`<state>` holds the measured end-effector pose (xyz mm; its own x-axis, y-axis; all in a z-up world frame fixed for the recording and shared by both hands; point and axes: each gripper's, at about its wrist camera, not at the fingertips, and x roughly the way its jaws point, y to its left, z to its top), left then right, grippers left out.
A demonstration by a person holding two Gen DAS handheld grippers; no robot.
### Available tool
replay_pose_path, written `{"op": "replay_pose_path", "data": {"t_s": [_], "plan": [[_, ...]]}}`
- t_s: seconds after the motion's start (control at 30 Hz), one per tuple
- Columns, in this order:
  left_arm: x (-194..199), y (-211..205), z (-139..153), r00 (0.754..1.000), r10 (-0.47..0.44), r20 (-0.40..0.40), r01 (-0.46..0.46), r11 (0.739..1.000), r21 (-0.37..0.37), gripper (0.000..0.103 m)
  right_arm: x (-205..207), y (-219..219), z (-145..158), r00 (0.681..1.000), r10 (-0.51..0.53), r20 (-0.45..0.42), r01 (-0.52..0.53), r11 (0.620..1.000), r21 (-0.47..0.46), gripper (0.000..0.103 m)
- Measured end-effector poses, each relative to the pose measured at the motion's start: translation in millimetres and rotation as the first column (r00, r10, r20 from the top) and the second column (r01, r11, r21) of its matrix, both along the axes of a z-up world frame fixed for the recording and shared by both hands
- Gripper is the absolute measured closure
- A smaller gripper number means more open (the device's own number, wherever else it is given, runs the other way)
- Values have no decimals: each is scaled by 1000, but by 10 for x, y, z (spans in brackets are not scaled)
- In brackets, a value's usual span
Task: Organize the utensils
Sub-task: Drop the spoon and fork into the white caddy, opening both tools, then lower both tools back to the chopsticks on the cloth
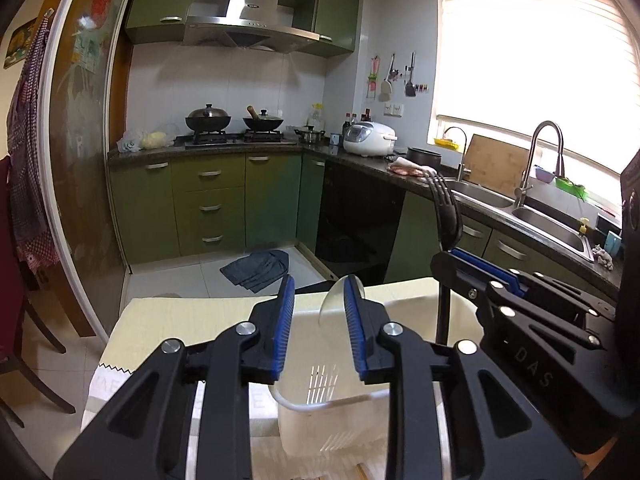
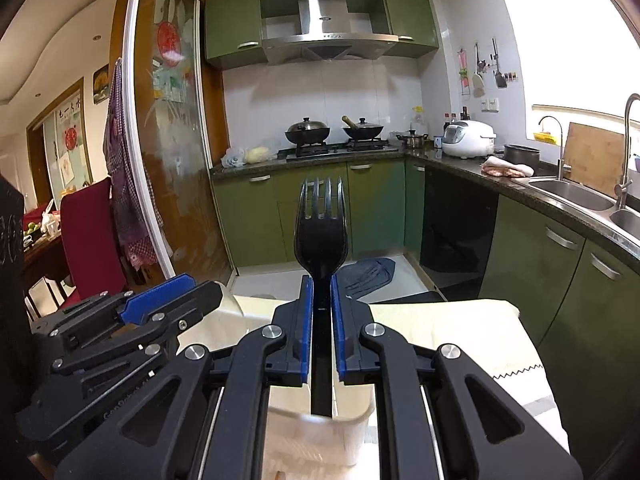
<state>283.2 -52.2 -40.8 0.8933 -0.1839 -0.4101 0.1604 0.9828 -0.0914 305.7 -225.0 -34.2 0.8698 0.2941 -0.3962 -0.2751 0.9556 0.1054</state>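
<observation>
Hovering over a white slotted utensil basket (image 1: 320, 404), the left hand-held gripper (image 1: 319, 308) has its blue pads spread, with a clear plastic spoon (image 1: 334, 300) standing between them against the right pad; whether it is actually gripped cannot be told. The basket sits on a surface covered by a pale yellow cloth (image 1: 192, 316). To the right, the right hand-held gripper (image 2: 320, 300) is pressed together on the handle of a black plastic fork (image 2: 321, 224), which stands upright with tines up, its handle running down into the basket (image 2: 352, 432). Beyond, a grey rag (image 2: 370, 274) lies on the kitchen floor.
</observation>
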Motion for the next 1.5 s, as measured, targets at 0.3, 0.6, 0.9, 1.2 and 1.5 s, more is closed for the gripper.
{"op": "replay_pose_path", "data": {"t_s": [0.3, 0.6, 0.9, 1.2, 1.5], "plan": [[-56, -22, 96, 1000, -10, 5, 10, 1000, 1, 78, -74, -29, -18, 1000, 4, -16, -4, 1000, -10, 73], [-278, 52, 291, 1000, -8, -4, 8, 1000, -10, 52, -471, -230, 185, 1000, 27, 9, -27, 999, 31, 50], [-629, 322, -241, 877, 58, -477, -3, 993, 117, 51, -1206, -792, -91, 969, -10, -249, -8, 998, -70, 34], [-593, 253, -954, 660, 22, -751, 60, 995, 82, 67, -1374, -989, -420, 893, -9, -450, -43, 994, -105, 34], [-460, 187, -1187, 591, 40, -806, 41, 996, 79, 72, -1277, -967, -426, 873, -5, -488, -56, 992, -110, 34]]}}
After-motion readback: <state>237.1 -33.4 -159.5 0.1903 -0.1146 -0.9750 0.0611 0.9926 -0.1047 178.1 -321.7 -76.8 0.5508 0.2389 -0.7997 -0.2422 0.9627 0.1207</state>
